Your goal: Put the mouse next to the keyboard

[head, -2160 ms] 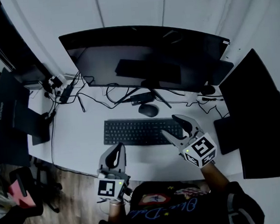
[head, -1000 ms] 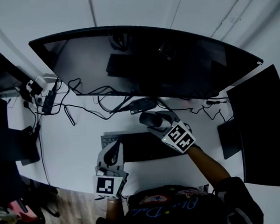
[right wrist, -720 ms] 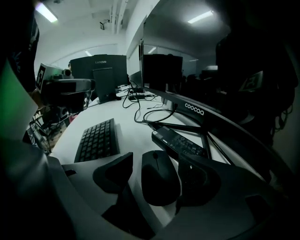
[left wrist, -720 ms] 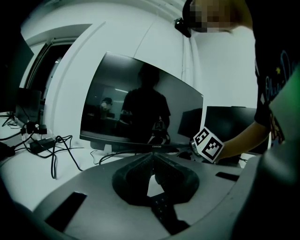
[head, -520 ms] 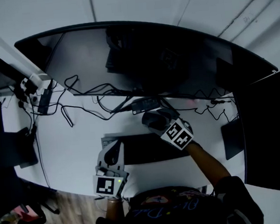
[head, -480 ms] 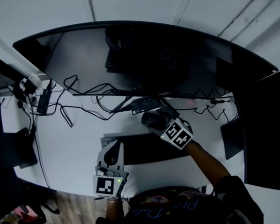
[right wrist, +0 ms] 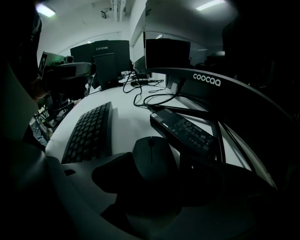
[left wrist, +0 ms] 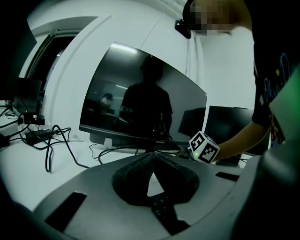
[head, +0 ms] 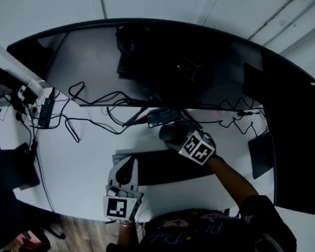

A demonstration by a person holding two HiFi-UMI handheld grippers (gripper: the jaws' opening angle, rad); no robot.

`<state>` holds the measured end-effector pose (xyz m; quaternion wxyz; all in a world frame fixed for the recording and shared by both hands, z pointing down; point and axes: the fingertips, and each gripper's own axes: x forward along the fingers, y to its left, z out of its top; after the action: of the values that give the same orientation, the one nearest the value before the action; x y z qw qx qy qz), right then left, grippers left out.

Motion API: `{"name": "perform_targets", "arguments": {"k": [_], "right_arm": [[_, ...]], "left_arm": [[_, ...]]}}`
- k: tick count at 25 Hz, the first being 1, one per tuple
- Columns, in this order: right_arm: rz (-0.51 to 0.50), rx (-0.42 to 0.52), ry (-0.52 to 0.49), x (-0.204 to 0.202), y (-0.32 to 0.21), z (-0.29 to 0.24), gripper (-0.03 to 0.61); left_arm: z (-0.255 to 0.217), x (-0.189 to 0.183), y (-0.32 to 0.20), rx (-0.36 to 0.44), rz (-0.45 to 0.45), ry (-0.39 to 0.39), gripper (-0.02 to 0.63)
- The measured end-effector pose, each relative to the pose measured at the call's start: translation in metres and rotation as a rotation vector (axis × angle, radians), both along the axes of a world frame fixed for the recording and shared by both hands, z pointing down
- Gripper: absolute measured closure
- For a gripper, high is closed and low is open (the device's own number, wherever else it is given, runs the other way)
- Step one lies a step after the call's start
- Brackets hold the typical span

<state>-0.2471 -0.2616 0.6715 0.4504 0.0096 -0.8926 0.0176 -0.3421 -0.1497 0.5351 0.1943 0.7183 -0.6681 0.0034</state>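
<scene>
Your right gripper (head: 178,137) points down over mouse (right wrist: 152,157). Jaws spread wide, just been opening. Mouse sits between them; no pad seen pressing on it.

Mouse lies on desk (head: 84,162), at far side of keyboard (head: 155,168), toward its right end. Black adapter brick (right wrist: 185,129) lies just beyond mouse, under curved monitor (head: 157,62).

Your left gripper (left wrist: 152,155) hangs at near left corner of keyboard, pointing almost level. Its jaws are together at tips.
</scene>
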Motion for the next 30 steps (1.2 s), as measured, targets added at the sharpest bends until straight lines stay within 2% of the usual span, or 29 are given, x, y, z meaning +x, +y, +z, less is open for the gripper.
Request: {"name": "perform_targets", "arguments": {"k": [6,12,21,30], "right_arm": [[0.014,-0.055,-0.018,0.0,-0.001,0.001,0.295],[0.015,-0.049,-0.01,0.0,0.0,0.0,0.296],[0.083,-0.014,-0.073,-0.003,0.001,-0.032,0.296],[0.162,0.0,-0.127,0.014,0.01,-0.071,0.296]], "left_arm": [[0.004,-0.001,0.0,-0.001,0.0,0.005,0.611],[0.004,0.001,0.001,0.001,0.001,0.006,0.611],[0.001,-0.001,0.008,0.01,0.0,0.002,0.611],[-0.008,0.011,0.01,0.037,0.057,-0.013,0.611]]}}
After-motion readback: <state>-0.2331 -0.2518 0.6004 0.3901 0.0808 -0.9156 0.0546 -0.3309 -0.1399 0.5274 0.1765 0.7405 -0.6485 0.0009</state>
